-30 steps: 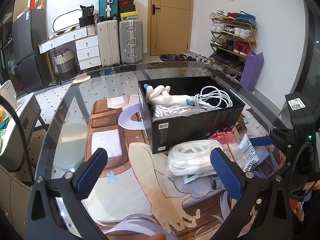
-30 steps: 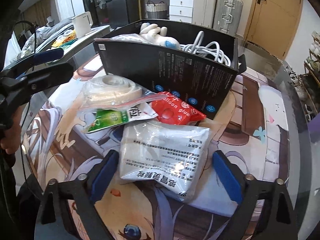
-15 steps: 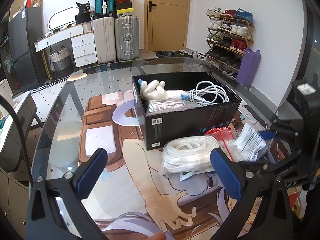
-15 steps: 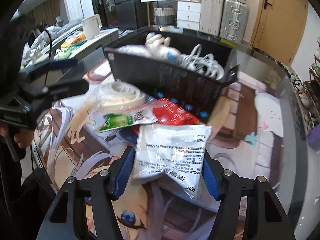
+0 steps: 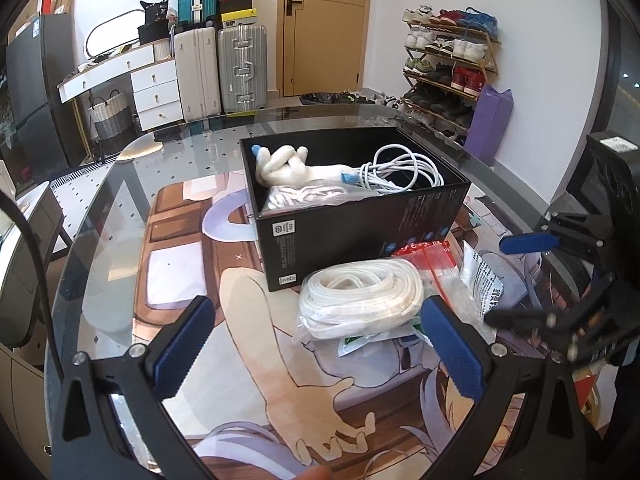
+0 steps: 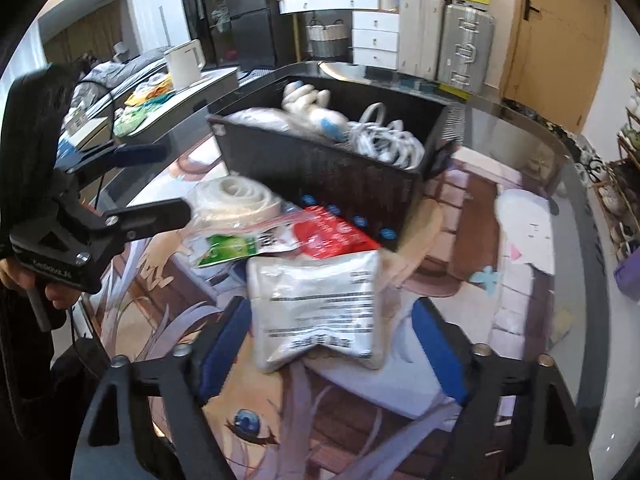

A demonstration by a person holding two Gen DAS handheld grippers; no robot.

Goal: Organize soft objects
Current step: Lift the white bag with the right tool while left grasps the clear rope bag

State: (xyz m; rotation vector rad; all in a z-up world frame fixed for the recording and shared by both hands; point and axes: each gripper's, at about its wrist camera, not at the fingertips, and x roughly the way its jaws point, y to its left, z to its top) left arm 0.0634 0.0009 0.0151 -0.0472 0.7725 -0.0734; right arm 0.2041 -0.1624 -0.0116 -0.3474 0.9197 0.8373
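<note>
Between the right gripper's (image 6: 332, 344) opening jaws lies the white pouch (image 6: 316, 304), no pad pressing it. Better to re-close squarely across its middle before lifting. Left gripper (image 5: 316, 344) hangs wide, empty, before the bagged strap (image 5: 360, 296). Beyond sits the black box (image 6: 320, 168).

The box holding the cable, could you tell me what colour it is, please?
Black, clearest in the left wrist view: box, white cable.
</note>
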